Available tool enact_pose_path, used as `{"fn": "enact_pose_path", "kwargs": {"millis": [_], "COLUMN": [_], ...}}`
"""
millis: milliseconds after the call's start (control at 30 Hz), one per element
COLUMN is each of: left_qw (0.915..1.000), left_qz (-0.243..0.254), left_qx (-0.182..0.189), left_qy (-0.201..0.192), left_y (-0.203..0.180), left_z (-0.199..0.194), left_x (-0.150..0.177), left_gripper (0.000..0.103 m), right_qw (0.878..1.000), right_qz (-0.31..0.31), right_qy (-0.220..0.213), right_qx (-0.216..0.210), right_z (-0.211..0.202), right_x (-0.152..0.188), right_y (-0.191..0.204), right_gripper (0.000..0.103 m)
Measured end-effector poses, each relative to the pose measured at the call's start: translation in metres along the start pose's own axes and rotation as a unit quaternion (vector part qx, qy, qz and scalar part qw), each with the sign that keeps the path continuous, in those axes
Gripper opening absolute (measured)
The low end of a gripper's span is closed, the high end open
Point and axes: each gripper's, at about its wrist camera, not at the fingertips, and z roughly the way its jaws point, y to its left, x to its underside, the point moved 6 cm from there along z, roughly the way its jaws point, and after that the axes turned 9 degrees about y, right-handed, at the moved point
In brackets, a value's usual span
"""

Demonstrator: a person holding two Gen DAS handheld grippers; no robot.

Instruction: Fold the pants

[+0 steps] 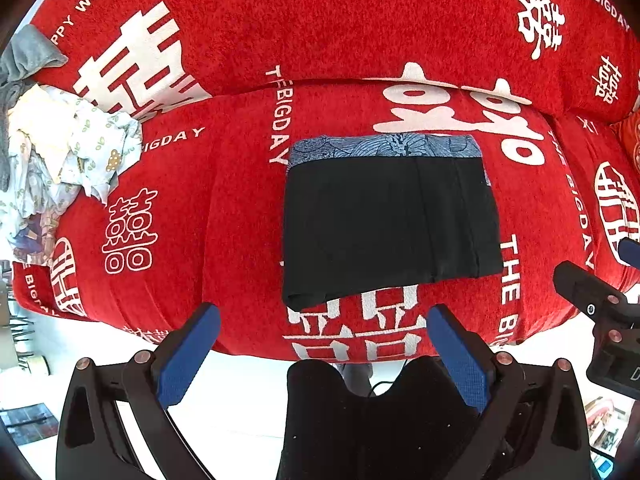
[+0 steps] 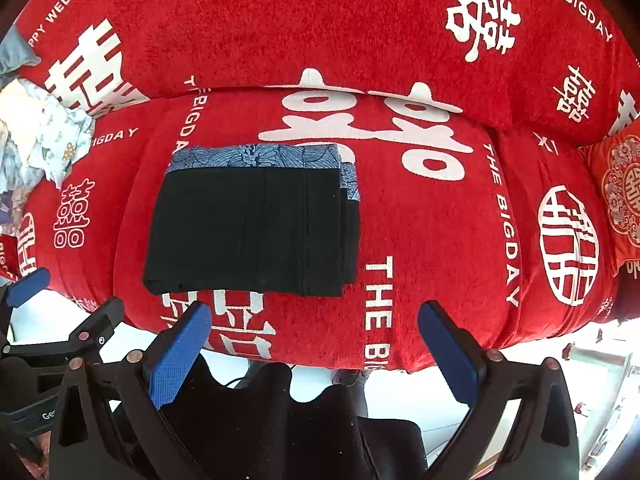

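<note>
My left gripper and right gripper both hang wide open, empty — the folded black pants lie near the sofa seat's front edge

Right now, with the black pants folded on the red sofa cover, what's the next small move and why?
Probably none on the black pants: they lie as a compact rectangle, both grippers open and clear of them. I'd swing the left gripper toward the crumpled pale clothes for the next item.
</note>
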Motion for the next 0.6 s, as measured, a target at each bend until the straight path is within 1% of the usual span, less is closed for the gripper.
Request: {"fn": "enact_pose_path", "kwargs": {"millis": [600], "left_qw": [1.0], "left_qz": [0.0], "left_qx": [-0.002], "left_qy": [0.0], "left_y": [0.0012], "left_z": [0.0005], "left_x": [0.0012], "left_gripper": [0.103], "right_qw": [1.0], "right_qz": [0.001], "right_qy": [0.0], "right_qx": [0.0], "right_z": [-0.0009], "right_x": [0.0008], "right_y": [0.0021], "right_gripper": [0.103]}}
